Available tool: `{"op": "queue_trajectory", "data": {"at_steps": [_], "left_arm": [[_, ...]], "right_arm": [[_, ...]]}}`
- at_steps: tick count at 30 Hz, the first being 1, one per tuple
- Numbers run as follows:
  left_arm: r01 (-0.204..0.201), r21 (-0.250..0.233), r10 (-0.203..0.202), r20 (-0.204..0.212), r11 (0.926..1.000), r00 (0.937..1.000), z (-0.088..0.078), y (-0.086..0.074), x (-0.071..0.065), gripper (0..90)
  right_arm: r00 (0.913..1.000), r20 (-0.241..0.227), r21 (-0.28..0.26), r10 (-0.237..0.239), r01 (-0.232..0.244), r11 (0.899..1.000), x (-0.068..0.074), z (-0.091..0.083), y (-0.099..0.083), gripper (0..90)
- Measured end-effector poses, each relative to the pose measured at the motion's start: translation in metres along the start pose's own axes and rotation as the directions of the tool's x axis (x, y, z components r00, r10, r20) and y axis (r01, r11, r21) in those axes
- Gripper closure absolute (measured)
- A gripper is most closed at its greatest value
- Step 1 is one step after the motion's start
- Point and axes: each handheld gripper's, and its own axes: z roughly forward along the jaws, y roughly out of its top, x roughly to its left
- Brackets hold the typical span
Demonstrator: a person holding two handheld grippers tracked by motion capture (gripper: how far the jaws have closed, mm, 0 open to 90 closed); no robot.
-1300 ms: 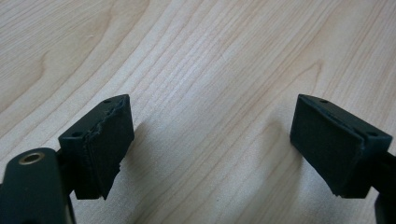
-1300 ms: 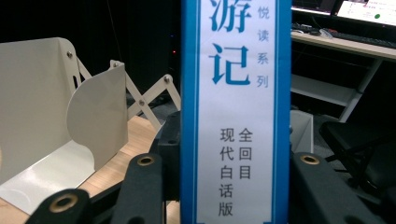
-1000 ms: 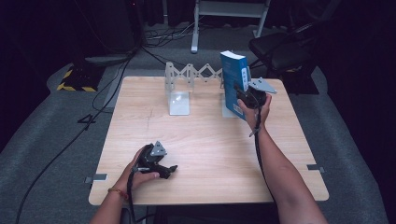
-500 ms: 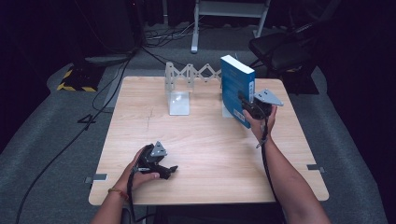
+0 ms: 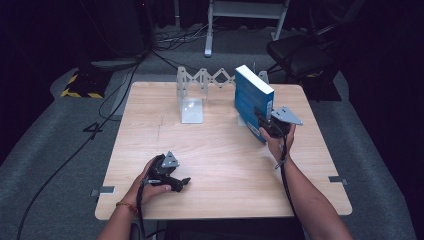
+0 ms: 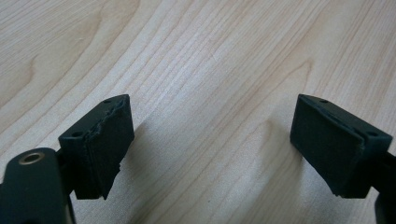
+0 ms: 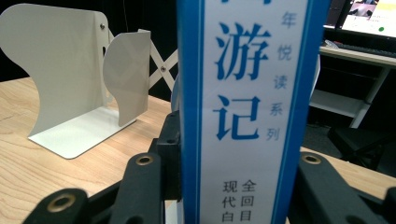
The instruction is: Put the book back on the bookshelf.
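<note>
A light wooden worktop (image 5: 210, 150) carries a white expanding book rack (image 5: 192, 100) at its far side, a blue book (image 5: 250, 100) standing upright beside it.

Blue-covered book with a white spine (image 5: 252, 102), clamped by its spine in the right gripper (image 5: 264, 121): carried a short way nearer the person's side of the light wooden table (image 5: 220, 165) and lower, from the far right by the white metal accordion book rack (image 5: 200, 85). Now stands upright, lower edge at the tabletop. Right hand (image 5: 278, 142) and forearm drawn back along with it.
</note>
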Motion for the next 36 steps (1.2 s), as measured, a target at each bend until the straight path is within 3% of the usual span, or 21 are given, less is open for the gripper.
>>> {"op": "queue_trajectory", "data": {"at_steps": [3, 9, 15, 18, 22, 36], "left_arm": [[0.000, 0.000, 0.000, 0.001, 1.0000, 1.0000, 0.000, 0.000, 0.000, 14.0], [0.000, 0.000, 0.000, 0.000, 1.0000, 1.0000, 0.000, 0.000, 0.000, 14.0], [0.002, 0.000, -0.002, 0.001, 1.0000, 1.0000, 0.000, 0.000, 0.000, 13.9], [0.001, 0.000, -0.001, 0.000, 1.0000, 1.0000, 0.000, 0.000, 0.000, 14.0], [0.000, 0.000, 0.000, 0.001, 1.0000, 1.0000, 0.001, 0.001, 0.000, 13.9], [0.000, 0.001, 0.000, 0.003, 1.0000, 1.0000, 0.001, 0.001, 0.000, 13.9]], "right_arm": [[0.9994, 0.013, -0.013, 0.031, -0.031, 0.999, -0.005, -0.006, -0.005, 61.3], [0.9989, 0.028, 0.000, 0.038, -0.038, 0.999, -0.014, -0.014, -0.007, 61.1], [0.9947, 0.060, 0.000, 0.083, -0.083, 0.997, -0.021, -0.020, -0.012, 60.9], [0.9963, 0.054, 0.004, 0.067, -0.067, 0.998, -0.020, -0.019, -0.011, 60.9], [0.9974, 0.053, 0.004, 0.049, -0.049, 0.999, -0.016, -0.013, -0.008, 61.0], [0.9954, 0.077, 0.042, 0.057, -0.061, 0.997, -0.010, 0.024, 0.002, 60.9]]}}
